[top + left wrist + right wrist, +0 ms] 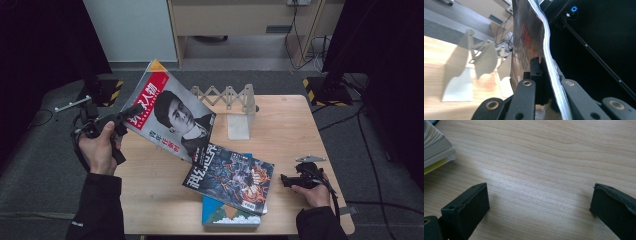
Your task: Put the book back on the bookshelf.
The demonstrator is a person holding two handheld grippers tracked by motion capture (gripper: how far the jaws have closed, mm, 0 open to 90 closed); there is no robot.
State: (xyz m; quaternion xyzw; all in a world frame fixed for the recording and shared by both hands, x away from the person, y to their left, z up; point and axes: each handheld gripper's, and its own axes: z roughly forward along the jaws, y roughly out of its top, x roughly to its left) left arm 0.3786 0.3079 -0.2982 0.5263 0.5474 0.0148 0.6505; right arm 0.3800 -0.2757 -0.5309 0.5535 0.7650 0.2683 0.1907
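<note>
We noted the left hand-held gripper (131,112) clamped on the edge of a red-topped magazine (172,115), which it held tilted in the air over the left rear part of the bench (280,125). In the left gripper view its jaws pinched the magazine's (534,42) pages edge-on, with the white folding book rack (481,62) beyond. On the bench we saw the rack (235,107) standing at the back, and a dark comic-cover magazine (230,177) lying atop a blue book (225,215) near the front edge. The right hand-held gripper (285,180) rested low on the bench at right; its jaws stood wide apart over bare wood, with nothing between them.
</note>
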